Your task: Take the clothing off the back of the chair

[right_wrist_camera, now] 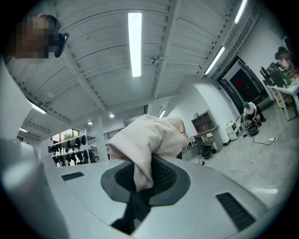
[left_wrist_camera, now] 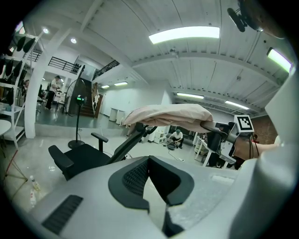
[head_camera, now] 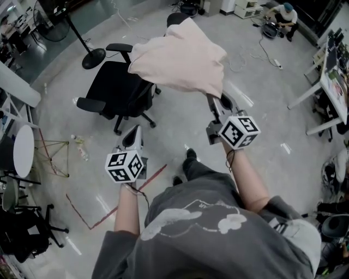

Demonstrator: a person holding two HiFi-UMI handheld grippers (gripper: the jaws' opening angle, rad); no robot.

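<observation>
A pale pink garment [head_camera: 180, 57] hangs stretched in the air between the top of the black office chair's back [head_camera: 177, 19] and my right gripper [head_camera: 218, 98], which is shut on one edge of it. In the right gripper view the cloth [right_wrist_camera: 149, 137] runs down between the dark pads [right_wrist_camera: 163, 175]. The left gripper view shows the garment [left_wrist_camera: 170, 114] still resting on the chair's headrest [left_wrist_camera: 140, 128]. My left gripper [head_camera: 135, 131] is held lower, short of the chair's seat [head_camera: 117, 87]. Its tips [left_wrist_camera: 149, 163] meet with nothing between them.
A fan stand [head_camera: 92, 57] stands behind the chair. A round white table [head_camera: 22, 150] and a second black chair [head_camera: 27, 229] are at the left. Desks [head_camera: 332, 82] line the right side. A person crouches at the back [head_camera: 283, 16]. Red tape [head_camera: 109, 210] marks the floor.
</observation>
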